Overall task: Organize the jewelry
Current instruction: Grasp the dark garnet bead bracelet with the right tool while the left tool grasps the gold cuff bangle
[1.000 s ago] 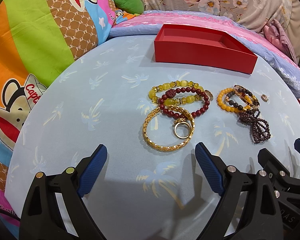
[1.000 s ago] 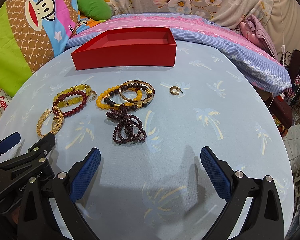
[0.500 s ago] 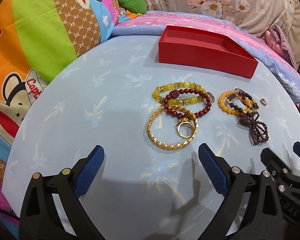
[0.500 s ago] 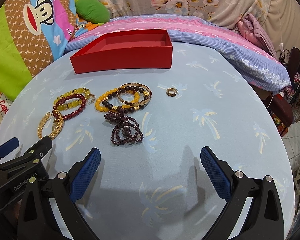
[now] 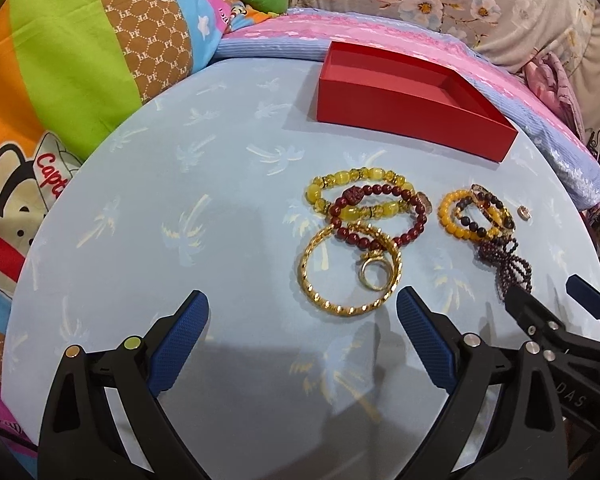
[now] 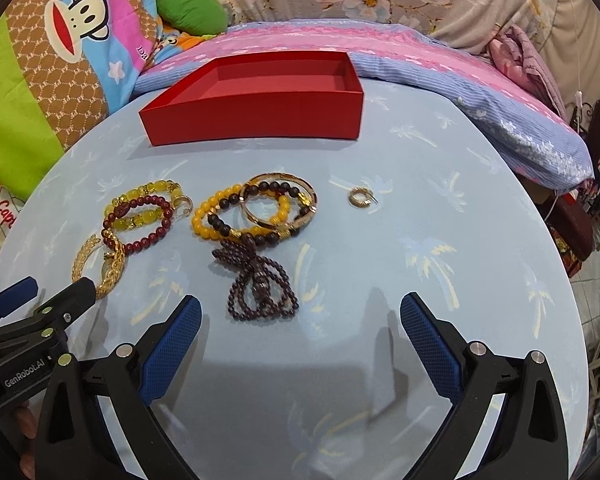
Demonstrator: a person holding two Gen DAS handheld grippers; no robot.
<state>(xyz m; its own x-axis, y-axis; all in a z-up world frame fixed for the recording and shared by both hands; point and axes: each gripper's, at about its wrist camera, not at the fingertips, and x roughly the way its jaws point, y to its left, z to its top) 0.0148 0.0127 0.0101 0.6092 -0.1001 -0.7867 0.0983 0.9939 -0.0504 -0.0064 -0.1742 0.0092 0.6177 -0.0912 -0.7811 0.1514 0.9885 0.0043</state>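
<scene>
An empty red box (image 5: 412,98) (image 6: 256,104) stands at the far side of the round blue table. In front of it lie a gold bangle (image 5: 350,270) with a gold ring (image 5: 374,274) inside it, a yellow bead bracelet (image 5: 360,194), a dark red bead bracelet (image 5: 380,216), an orange bead bracelet (image 6: 236,216), a gold-and-dark bangle (image 6: 278,200), a dark purple bead strand (image 6: 260,280) and a small gold earring (image 6: 362,197). My left gripper (image 5: 302,340) is open just short of the gold bangle. My right gripper (image 6: 300,340) is open just short of the purple strand.
The table (image 5: 180,200) is covered by a light blue palm-print cloth. Cartoon-print cushions (image 5: 60,80) rise on the left, and a pink and blue striped bed edge (image 6: 460,68) runs behind. The table's right edge drops to the floor (image 6: 596,300).
Both grippers have drawn back and tilted a little, so the jewelry and box sit slightly farther away in both views. Both stay open. No jewelry has moved.
</scene>
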